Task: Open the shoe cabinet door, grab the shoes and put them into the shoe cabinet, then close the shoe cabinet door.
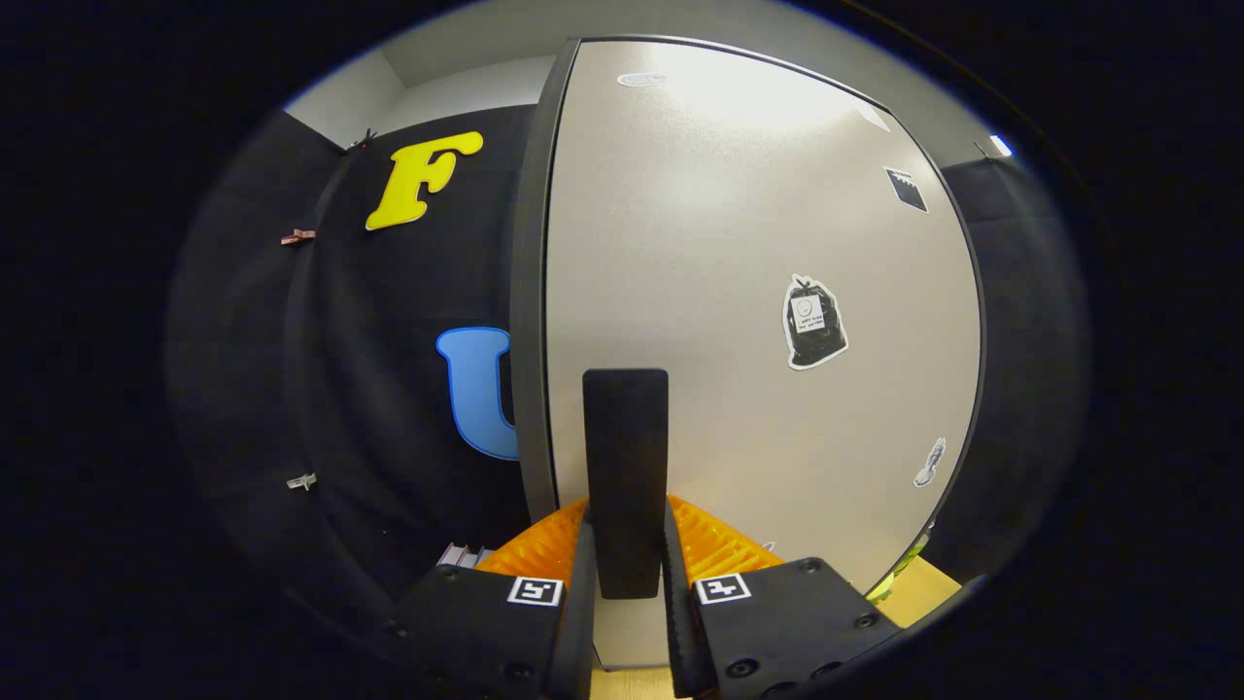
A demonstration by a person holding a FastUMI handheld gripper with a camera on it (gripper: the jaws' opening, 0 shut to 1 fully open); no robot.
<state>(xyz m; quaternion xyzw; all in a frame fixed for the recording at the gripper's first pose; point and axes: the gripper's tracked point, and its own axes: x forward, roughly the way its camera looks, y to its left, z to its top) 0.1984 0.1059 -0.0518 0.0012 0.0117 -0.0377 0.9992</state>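
With my tool [627,583] clamped on the handle [626,476], a crooked pull could slip it off the door [739,292]

Gripper [627,559] closed on the tall black flat handle [626,457], both fingers [581,583] pressing its lower part. Handle stands upright against the large pale beige cabinet door [719,272] with dark grey edging. Black bin-bag-shaped sticker [812,322] on the door, beside the handle's upper end; small pale sticker [930,463] lower, near the door's far edge. Light wooden floor [928,588] below the door.
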